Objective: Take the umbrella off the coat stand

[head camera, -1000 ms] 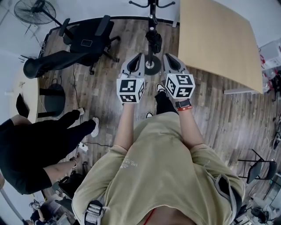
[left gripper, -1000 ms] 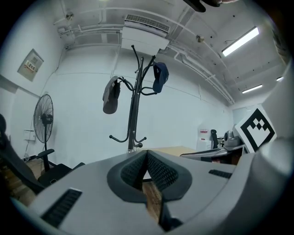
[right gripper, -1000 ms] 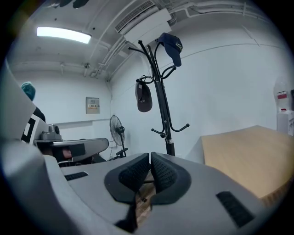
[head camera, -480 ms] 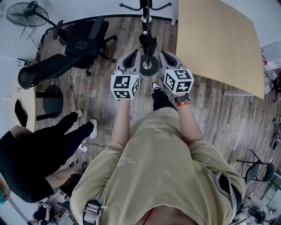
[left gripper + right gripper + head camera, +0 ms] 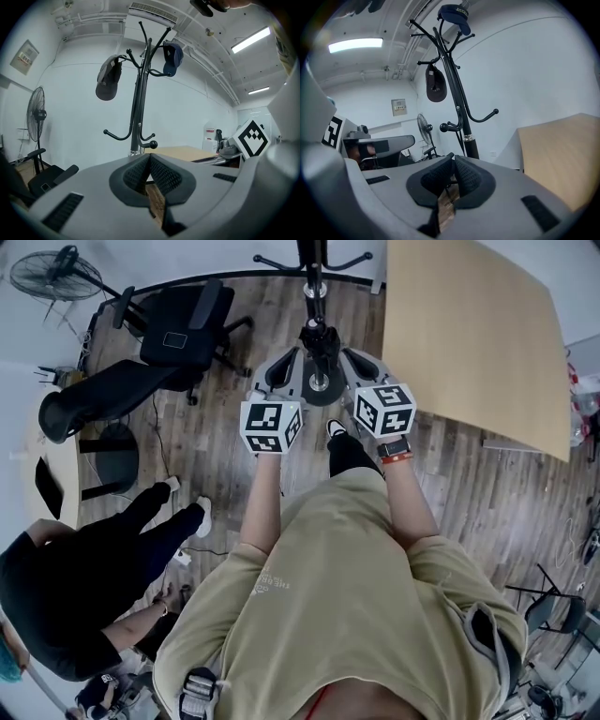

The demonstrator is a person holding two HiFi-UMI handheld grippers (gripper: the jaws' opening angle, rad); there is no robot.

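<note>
A white-walled office is sitting over a dark wood-plank floor (image 5: 216,442).
A large light-wood table (image 5: 469,324) is filling the upper right of the head view, while two black office chairs (image 5: 183,329) are standing at the upper left, near a pedestal fan (image 5: 42,263). Strip lights (image 5: 251,40) are glowing on the ceiling, an air-conditioning unit (image 5: 152,13) is hanging overhead, and a framed notice (image 5: 24,57) is hanging on the wall (image 5: 75,117).

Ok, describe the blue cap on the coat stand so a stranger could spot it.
Find the black coat stand against the white wall. Two caps hang near its top. In the left gripper view the blue cap is the higher one, right of the pole; the dark grey cap hangs lower, on the left.
</note>
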